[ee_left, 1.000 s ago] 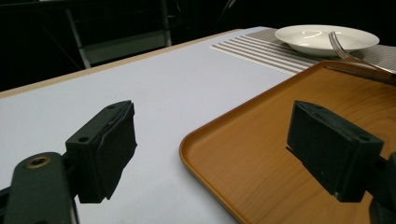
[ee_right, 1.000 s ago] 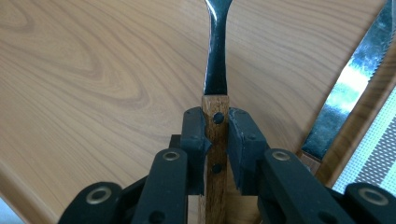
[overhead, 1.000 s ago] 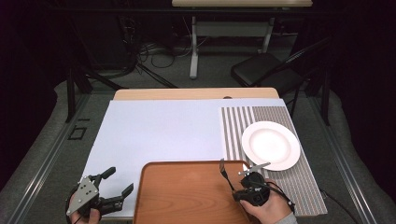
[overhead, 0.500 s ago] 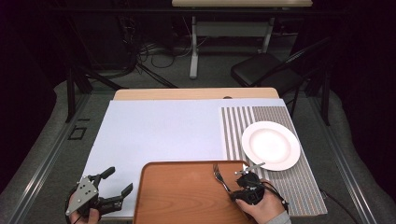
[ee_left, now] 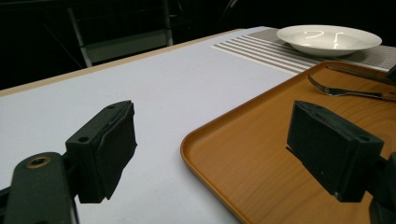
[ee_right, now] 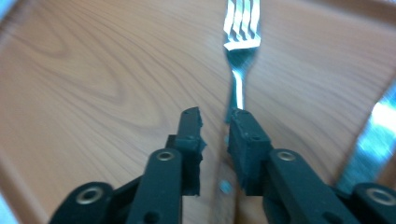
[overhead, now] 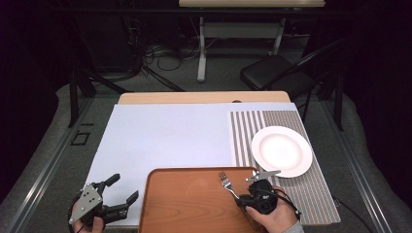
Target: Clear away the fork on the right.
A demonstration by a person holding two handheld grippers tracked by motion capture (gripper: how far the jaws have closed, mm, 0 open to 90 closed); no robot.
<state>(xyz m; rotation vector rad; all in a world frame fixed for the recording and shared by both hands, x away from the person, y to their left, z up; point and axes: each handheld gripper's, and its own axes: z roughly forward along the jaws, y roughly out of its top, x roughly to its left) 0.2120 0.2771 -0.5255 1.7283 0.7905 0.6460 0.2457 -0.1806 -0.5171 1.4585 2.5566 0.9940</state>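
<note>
A silver fork (overhead: 224, 180) (ee_left: 345, 91) (ee_right: 240, 37) hangs low over the brown wooden tray (overhead: 189, 204) (ee_left: 261, 154) (ee_right: 93, 70), tines pointing away from me. My right gripper (overhead: 241, 198) (ee_right: 217, 119) is shut on its handle, above the tray's right part. My left gripper (overhead: 124, 188) (ee_left: 215, 140) stands open with nothing between its jaws, above the white sheet (overhead: 165, 141) just left of the tray's front left corner.
A white plate (overhead: 282, 150) (ee_left: 329, 37) rests on a striped mat (overhead: 311, 194) (ee_left: 261, 46) right of the tray. A shiny metal strip (ee_right: 373, 130) shows at the right gripper view's edge. A chair (overhead: 272, 73) and a table leg stand beyond the table.
My right gripper has carried the fork a little to the left over the tray. The left gripper has stayed put and open.
</note>
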